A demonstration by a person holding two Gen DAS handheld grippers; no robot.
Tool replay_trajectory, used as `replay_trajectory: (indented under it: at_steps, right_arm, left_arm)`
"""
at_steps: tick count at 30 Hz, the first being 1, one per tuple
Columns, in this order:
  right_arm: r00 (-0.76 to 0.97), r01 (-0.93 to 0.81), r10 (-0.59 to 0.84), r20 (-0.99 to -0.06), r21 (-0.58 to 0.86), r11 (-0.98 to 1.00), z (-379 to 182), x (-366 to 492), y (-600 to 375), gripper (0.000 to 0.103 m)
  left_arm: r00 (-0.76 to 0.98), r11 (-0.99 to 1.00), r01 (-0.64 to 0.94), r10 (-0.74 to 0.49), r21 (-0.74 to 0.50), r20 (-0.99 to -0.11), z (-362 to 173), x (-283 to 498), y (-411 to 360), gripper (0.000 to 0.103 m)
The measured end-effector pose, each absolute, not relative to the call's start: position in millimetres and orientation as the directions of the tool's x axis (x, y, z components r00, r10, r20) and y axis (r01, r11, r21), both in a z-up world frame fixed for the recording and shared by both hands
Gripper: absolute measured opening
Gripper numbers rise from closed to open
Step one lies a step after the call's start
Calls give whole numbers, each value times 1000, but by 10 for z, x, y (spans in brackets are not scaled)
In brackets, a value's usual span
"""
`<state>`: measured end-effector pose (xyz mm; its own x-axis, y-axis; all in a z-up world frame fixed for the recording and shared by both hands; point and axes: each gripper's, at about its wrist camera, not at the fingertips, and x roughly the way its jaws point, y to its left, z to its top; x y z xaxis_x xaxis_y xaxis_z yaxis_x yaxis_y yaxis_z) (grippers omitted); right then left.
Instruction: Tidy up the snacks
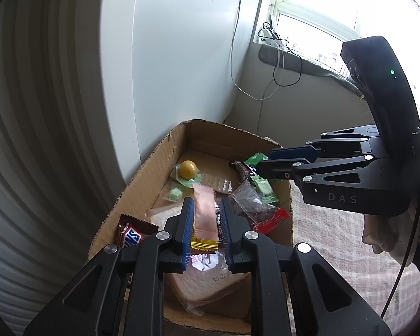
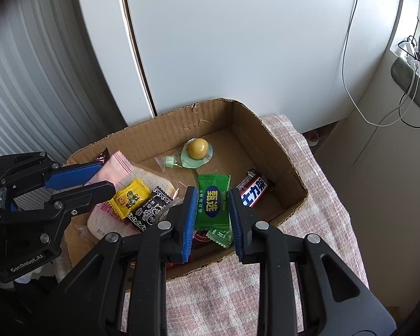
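An open cardboard box (image 1: 154, 162) (image 2: 165, 128) holds loose snacks. My left gripper (image 1: 206, 201) (image 2: 105, 177) hovers over the box's near-left end, shut on a pink sachet (image 1: 204, 210) (image 2: 117, 168) that stands up between its blue pads. My right gripper (image 2: 212, 191) (image 1: 266, 161) hangs over the box's right side with its pads slightly apart. A green candy packet (image 2: 212, 207) lies face up on the pile between and below them. Also in the box are a yellow ball candy (image 2: 198, 148), a Snickers bar (image 2: 253, 193), a yellow packet (image 2: 130, 197) and a bagged bread slice (image 2: 151, 176).
The box sits on a pink checked cloth (image 2: 266, 294). A white appliance (image 2: 238, 42) rises right behind it, with a ribbed grey wall (image 2: 42, 56) to the left. Cables hang from a window sill (image 1: 280, 53) at the back right. A second Snickers (image 1: 131, 235) lies at the box's near-left corner.
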<state>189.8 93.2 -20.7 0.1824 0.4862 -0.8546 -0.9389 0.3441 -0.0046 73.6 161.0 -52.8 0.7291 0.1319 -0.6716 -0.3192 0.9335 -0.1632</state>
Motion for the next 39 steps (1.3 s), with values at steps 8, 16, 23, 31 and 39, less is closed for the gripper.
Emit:
replay_trajectory:
  at_steps: [8,16,23,31,39]
  right_arm:
    - [198,-931,495,-846,-4,366,-167,1908,876,60]
    - [216,-918,495,-841,-2,397,-134,1899,776,61]
    - [250,-905,508,-825,-11,426,-48,1775,616,62]
    - [329,-876,535,-778,-40,481,117,1430,280,73]
    - [424,-825,561,-711,-48,563,350,1082,-135,87]
  left_arm:
    - [729,933,-327,146,-153,-668,-501,691,1609,25]
    - [734,931,-336,162,-144,-659,-451,592,1602,41]
    - [737,925,-350,175,-148,-652,-407,461,1573,55]
    - [751,921,-359,189,-152,-633,-308,213,1513,66]
    - [762,921,-367,216,-132,-611,-226,-23,1382,72]
